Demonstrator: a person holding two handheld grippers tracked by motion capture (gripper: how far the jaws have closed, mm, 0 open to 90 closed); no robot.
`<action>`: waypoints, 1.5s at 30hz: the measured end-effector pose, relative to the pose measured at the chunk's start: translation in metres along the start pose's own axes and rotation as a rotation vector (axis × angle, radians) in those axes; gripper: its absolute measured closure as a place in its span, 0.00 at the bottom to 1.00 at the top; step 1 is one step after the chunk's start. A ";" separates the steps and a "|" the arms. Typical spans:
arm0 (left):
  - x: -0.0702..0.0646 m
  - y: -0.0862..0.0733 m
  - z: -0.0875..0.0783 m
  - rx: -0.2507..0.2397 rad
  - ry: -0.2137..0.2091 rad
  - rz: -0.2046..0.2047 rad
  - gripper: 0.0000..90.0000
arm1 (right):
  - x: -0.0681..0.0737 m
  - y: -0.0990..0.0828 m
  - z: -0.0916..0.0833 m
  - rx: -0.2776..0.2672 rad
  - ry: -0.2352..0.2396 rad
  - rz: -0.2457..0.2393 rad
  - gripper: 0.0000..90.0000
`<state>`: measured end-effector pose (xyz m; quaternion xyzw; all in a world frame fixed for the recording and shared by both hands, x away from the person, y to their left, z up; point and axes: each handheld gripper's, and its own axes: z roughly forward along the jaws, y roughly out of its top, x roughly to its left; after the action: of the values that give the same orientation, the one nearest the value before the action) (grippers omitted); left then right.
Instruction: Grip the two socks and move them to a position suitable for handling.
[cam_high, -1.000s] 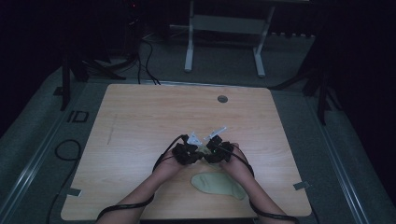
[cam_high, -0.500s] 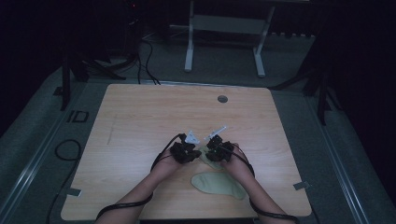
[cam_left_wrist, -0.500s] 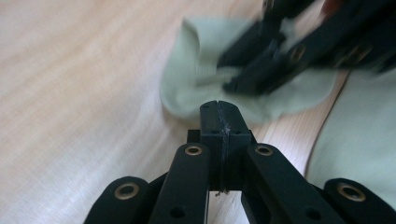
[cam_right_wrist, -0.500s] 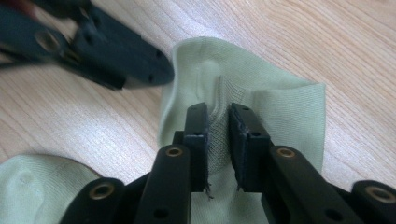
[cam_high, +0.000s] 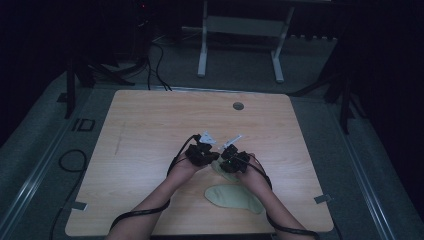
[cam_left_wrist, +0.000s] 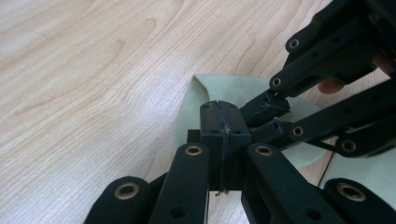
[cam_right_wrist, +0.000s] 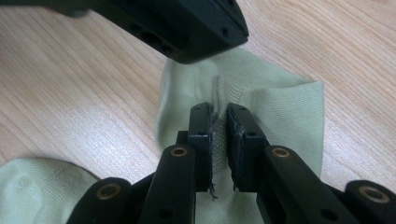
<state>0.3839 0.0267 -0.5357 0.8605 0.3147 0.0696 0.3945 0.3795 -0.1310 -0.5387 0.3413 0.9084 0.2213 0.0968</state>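
Since the earlier frames the two hands have drawn slightly toward the person and the grippers sit a little closer over the cloth; the pale green piece near the table's front edge has stayed where it was.

In the high view, the wooden table (cam_high: 150, 130) carries the left gripper (cam_high: 202, 150) and the right gripper (cam_high: 234, 159) side by side near its middle, their tips angled toward one another. A pale green sock (cam_high: 235, 196) lies flat toward the front edge, just beside the person's right forearm, and a lifted part of the same green fabric shows between the grippers. A small round grommet (cam_high: 238, 106) sits near the far edge of the table.

In the left gripper view, the left gripper (cam_left_wrist: 220, 133) has its jaws pressed together with no gap visible; whether fabric is caught between them cannot be told. The sock (cam_left_wrist: 233, 88) lies directly beyond the tips on the wood. The right gripper (cam_left_wrist: 273, 116) reaches in from the right, its tips touching the left gripper's side.

In the right gripper view, the right gripper (cam_right_wrist: 219, 126) pinches a raised fold of the sock (cam_right_wrist: 280, 107), with ribbed fabric bunched in the narrow gap between the jaws. The left gripper (cam_right_wrist: 187, 23) crosses overhead at the top.
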 end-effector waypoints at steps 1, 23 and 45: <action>0.000 -0.002 0.003 0.023 -0.007 -0.006 0.99 | 0.000 0.000 0.000 0.000 0.001 0.001 0.89; -0.002 -0.024 0.011 0.077 0.024 0.086 0.99 | -0.029 -0.002 -0.041 -0.075 -0.009 0.081 0.91; 0.000 -0.019 0.012 0.107 0.022 0.144 0.99 | -0.099 -0.046 -0.056 -0.040 -0.076 0.264 0.80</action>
<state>0.3792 0.0283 -0.5573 0.8999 0.2594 0.0905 0.3386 0.4087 -0.2461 -0.5086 0.4640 0.8466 0.2372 0.1081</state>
